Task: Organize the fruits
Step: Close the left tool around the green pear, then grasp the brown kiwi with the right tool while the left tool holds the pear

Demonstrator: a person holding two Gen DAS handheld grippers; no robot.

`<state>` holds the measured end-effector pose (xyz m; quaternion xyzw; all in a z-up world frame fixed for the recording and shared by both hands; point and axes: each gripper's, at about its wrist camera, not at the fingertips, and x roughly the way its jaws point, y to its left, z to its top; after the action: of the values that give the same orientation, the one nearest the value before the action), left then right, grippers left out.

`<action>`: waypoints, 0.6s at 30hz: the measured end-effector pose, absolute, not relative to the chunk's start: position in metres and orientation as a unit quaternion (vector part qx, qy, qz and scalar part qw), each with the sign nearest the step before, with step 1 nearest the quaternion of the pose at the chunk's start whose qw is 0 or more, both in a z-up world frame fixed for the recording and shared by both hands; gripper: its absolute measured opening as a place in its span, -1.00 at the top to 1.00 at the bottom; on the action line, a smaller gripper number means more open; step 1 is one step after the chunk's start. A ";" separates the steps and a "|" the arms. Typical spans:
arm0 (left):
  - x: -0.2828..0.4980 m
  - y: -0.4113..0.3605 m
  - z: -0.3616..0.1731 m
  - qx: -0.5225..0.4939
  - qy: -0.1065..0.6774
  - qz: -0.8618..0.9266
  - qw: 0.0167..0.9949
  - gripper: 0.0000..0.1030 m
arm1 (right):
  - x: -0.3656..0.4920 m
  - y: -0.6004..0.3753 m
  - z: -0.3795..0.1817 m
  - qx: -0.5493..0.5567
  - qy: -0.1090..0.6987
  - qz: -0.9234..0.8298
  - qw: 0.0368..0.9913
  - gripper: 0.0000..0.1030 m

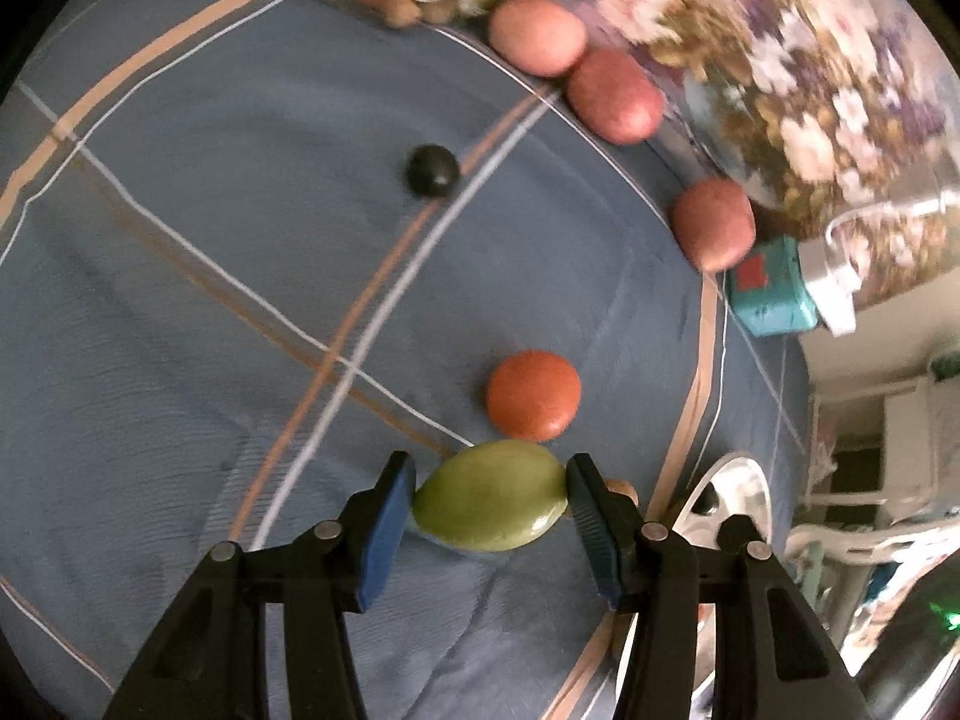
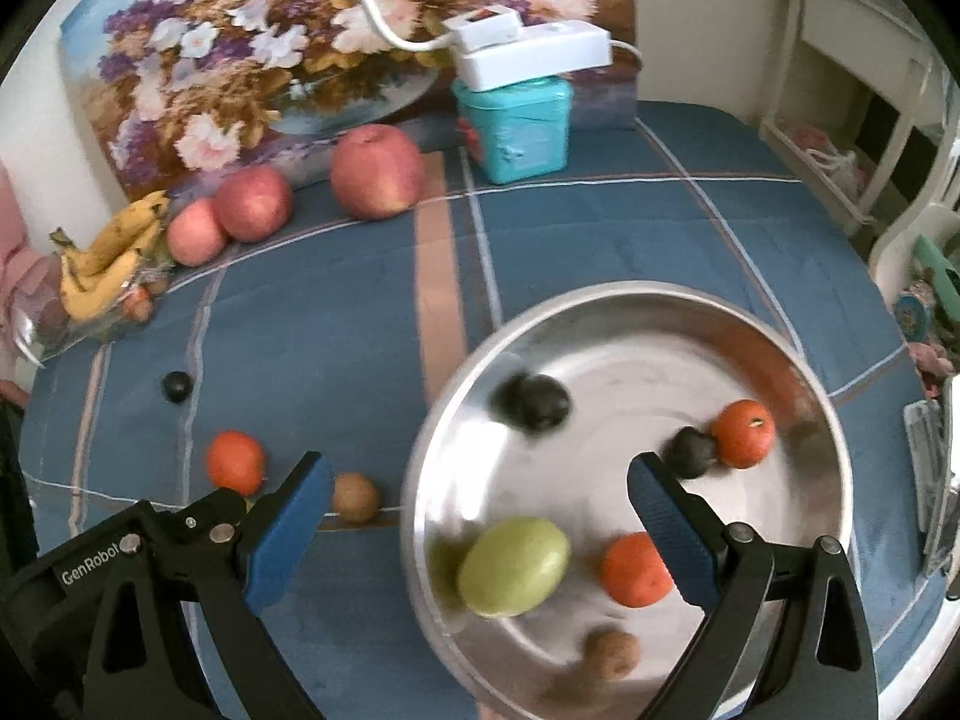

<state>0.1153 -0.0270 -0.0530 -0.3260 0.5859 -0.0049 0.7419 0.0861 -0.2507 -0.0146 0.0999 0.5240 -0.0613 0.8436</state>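
My left gripper (image 1: 489, 495) is shut on a green fruit (image 1: 491, 495) just above the blue cloth. An orange (image 1: 533, 395) lies just beyond it and a small dark fruit (image 1: 433, 170) farther off. My right gripper (image 2: 480, 516) is open and empty over the near left rim of a steel bowl (image 2: 600, 312). In the bowl lie another green fruit (image 2: 513, 566), two oranges (image 2: 743, 433) (image 2: 636, 570), two dark fruits (image 2: 531, 401) and a brown fruit (image 2: 612, 654). On the cloth left of the bowl are an orange (image 2: 235, 461), a brown fruit (image 2: 355, 498) and a dark fruit (image 2: 177, 387).
Three apples (image 2: 377, 171) (image 2: 253, 203) (image 2: 195, 232) and a banana bunch (image 2: 108, 264) in a clear bag lie along the back by a floral picture (image 2: 270, 42). A teal box (image 2: 516, 129) with a white device on it stands behind. The bowl's rim (image 1: 729, 480) shows beside my left gripper.
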 end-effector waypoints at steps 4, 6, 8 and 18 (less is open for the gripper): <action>0.115 -0.011 -0.047 -0.339 0.575 0.009 0.745 -0.07 | 0.087 -0.234 -0.019 0.099 0.527 -0.032 0.844 -0.89; 0.115 -0.002 -0.045 -0.342 0.571 0.014 0.746 -0.07 | 0.088 -0.225 -0.019 0.103 0.527 -0.013 0.844 -0.63; 0.114 0.005 -0.045 -0.351 0.570 0.016 0.743 -0.07 | 0.090 -0.219 -0.020 0.115 0.528 0.006 0.841 -0.40; 0.111 0.016 -0.049 -0.381 0.570 0.017 0.728 -0.07 | 0.099 -0.193 -0.038 0.074 0.551 0.024 0.831 0.04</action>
<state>0.1112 0.0162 -0.0487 -0.3806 0.5700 0.0171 0.7280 0.0995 -0.1932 -0.0377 0.0739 0.5513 0.0242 0.8307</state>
